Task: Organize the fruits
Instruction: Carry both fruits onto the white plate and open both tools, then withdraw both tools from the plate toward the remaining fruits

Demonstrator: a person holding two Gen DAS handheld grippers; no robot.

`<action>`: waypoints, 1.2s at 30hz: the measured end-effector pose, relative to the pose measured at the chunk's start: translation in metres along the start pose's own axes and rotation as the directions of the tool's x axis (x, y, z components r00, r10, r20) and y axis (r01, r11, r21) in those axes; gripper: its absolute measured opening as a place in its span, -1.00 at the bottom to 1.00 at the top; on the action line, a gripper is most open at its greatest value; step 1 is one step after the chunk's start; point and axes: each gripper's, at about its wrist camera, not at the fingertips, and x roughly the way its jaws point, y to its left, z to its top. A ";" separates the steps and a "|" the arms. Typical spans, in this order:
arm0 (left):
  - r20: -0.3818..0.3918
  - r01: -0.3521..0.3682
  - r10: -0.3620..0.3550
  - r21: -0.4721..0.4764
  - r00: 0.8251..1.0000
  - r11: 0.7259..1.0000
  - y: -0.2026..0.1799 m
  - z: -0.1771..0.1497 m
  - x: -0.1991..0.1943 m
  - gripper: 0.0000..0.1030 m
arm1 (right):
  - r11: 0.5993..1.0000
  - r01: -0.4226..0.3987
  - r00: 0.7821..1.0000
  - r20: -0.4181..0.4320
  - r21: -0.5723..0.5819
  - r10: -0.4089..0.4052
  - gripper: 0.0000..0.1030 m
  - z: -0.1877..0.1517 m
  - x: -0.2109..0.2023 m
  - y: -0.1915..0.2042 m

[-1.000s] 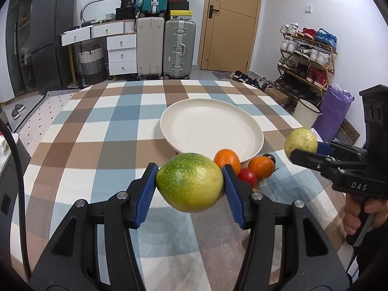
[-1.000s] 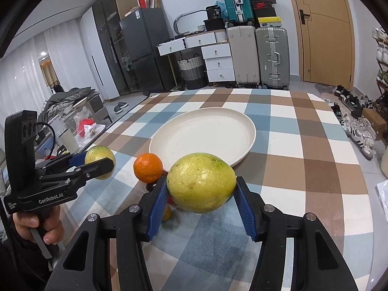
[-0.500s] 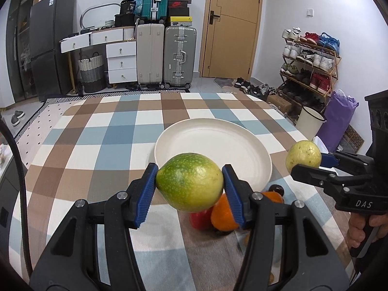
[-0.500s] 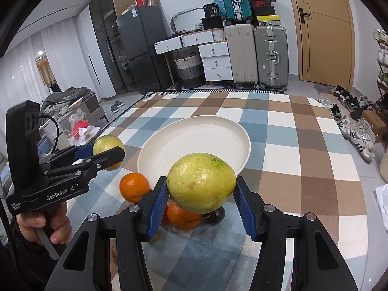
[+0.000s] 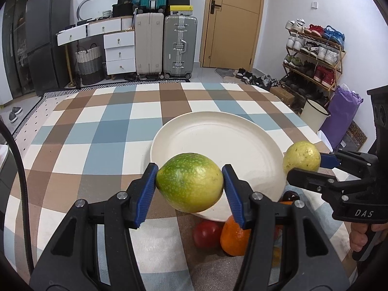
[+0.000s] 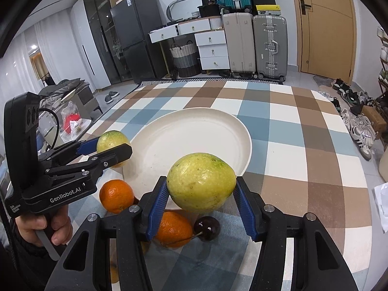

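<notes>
My left gripper [image 5: 189, 185] is shut on a green speckled fruit [image 5: 189, 181], held in the air over the near rim of the empty white plate [image 5: 218, 135]. My right gripper [image 6: 201, 190] is shut on a yellow-green fruit [image 6: 201, 181], also above the plate's [image 6: 189, 140] near edge. Each gripper shows in the other's view with its fruit: the right gripper [image 5: 303, 167] at the plate's right, the left gripper [image 6: 112, 149] at its left. On the cloth below lie two oranges [image 6: 116, 195] [image 6: 173, 229], a dark cherry [image 6: 207, 228] and a red fruit [image 5: 206, 234].
The round table wears a brown, blue and white checked cloth [image 5: 109, 131]. Suitcases [image 5: 179, 46], white drawers and a dark fridge stand by the far wall. A shoe rack [image 5: 312, 55] lines the right wall. A person's hand [image 6: 46, 228] grips the left handle.
Both grippers have moved forward with their fruits, from over the loose fruits to over the plate's near rim. The oranges and red fruit now lie beneath the fingers.
</notes>
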 end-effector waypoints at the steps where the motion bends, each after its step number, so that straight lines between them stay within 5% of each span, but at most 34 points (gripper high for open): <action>1: -0.001 -0.001 0.001 0.001 1.000 1.000 0.000 0.000 0.002 0.00 | 1.000 0.002 1.000 -0.008 -0.001 -0.002 0.07 0.000 0.003 0.000; 27: -0.050 -0.012 0.013 0.019 0.999 1.000 -0.001 -0.004 0.021 0.01 | 0.999 0.048 0.996 -0.074 0.022 -0.046 0.09 0.012 0.034 -0.002; 36: -0.041 -0.026 0.026 0.003 0.999 1.000 0.001 -0.001 0.015 0.58 | 0.997 0.080 0.996 -0.037 0.015 -0.080 0.50 0.016 0.017 -0.001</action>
